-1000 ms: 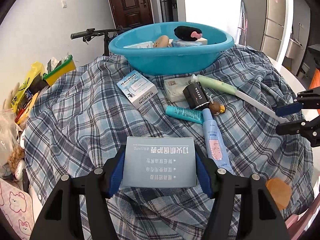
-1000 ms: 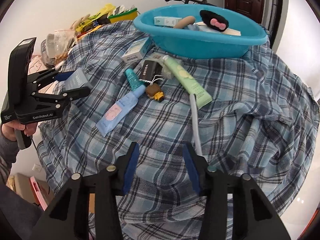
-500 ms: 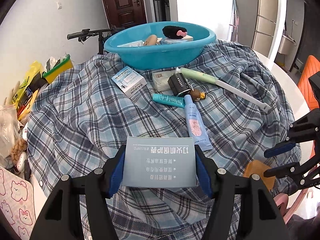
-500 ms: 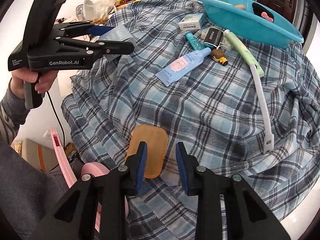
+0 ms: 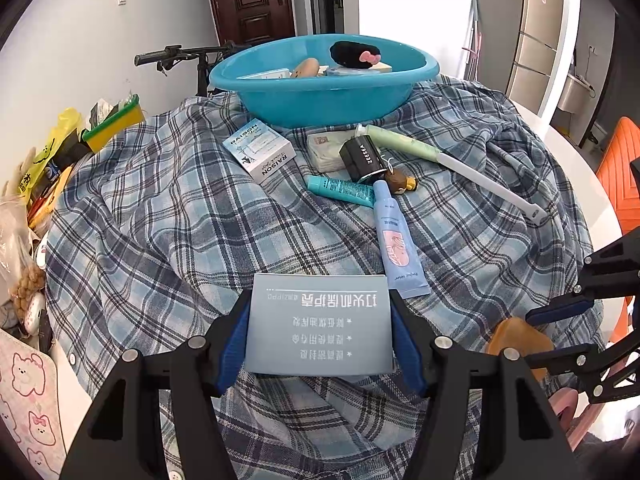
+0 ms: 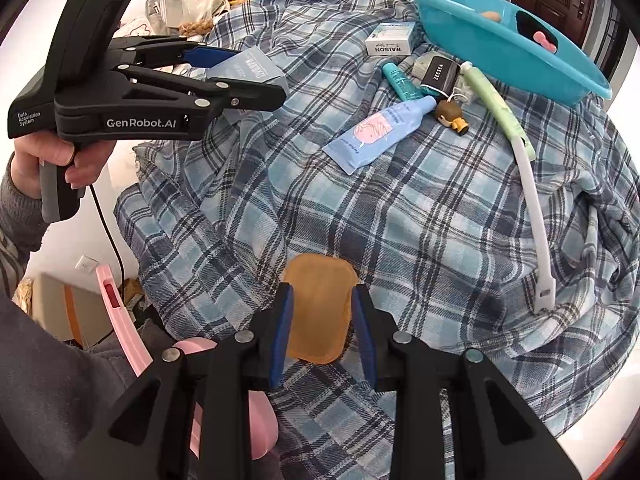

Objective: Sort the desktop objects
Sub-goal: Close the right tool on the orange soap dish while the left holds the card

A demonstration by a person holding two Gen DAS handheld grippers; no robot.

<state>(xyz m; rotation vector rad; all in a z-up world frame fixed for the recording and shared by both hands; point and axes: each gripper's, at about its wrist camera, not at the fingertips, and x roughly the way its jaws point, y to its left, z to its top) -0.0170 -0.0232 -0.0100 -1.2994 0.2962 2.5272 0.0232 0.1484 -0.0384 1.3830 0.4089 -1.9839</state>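
Left gripper (image 5: 320, 334) angled down, clamping grey box (image 5: 318, 322). Right gripper (image 6: 322, 330) narrow around tan pad (image 6: 318, 308), contact seemingly made. Only the right view shows the hand (image 6: 60, 160), upper left.

White carton (image 5: 260, 150): "RAISON" printed on its top and on its side
Black case (image 5: 363, 157): "ZEESEA" in white letters
Left gripper (image 6: 256, 80) body: "GenRobot.AI", with "Data Acquisition System" in small print at its rear
Grey-blue box (image 5: 319, 324): white Chinese print, upside down in the left wrist view, too small to read surely
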